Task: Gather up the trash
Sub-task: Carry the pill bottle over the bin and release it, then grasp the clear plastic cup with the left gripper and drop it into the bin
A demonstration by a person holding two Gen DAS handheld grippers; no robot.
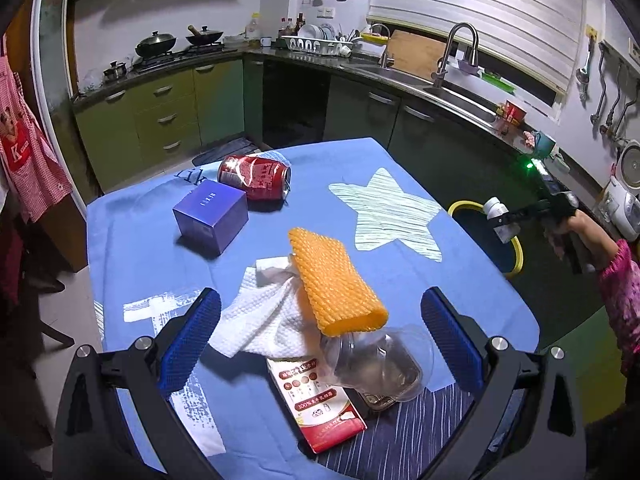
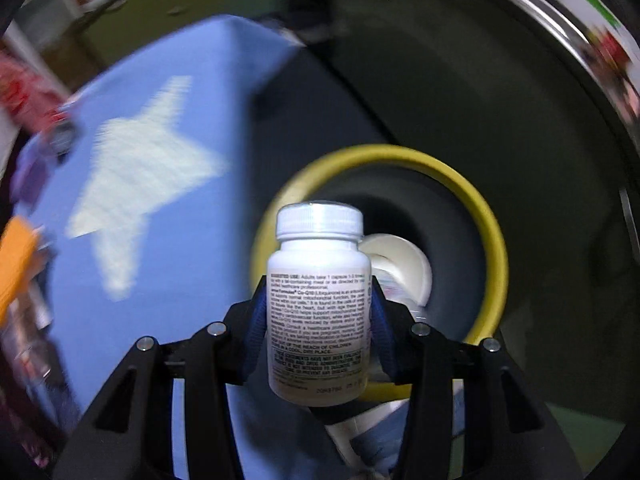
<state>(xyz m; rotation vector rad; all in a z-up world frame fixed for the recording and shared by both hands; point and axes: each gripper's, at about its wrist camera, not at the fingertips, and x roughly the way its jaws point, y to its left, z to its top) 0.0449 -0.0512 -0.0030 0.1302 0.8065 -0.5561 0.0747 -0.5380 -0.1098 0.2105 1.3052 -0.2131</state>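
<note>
My right gripper [image 2: 318, 312] is shut on a white pill bottle [image 2: 318, 304], held over the yellow-rimmed bin [image 2: 494, 248] beside the table; a white cup [image 2: 404, 264] lies inside it. From the left wrist view that gripper [image 1: 505, 222] hangs right of the table with the bottle [image 1: 496, 210] above the bin [image 1: 518, 258]. My left gripper [image 1: 320, 336] stands open above the table's near edge. Between its blue pads lie an orange foam net [image 1: 334, 282], a white paper towel [image 1: 264, 316], a clear plastic container [image 1: 376, 364] and a red-and-white carton [image 1: 320, 404].
A crushed red can [image 1: 256, 176] and a purple box [image 1: 210, 216] sit farther back on the blue star-print tablecloth [image 1: 384, 208]. Green kitchen cabinets, a stove and a sink run along the walls behind. A person's pink sleeve [image 1: 620, 292] holds the right gripper.
</note>
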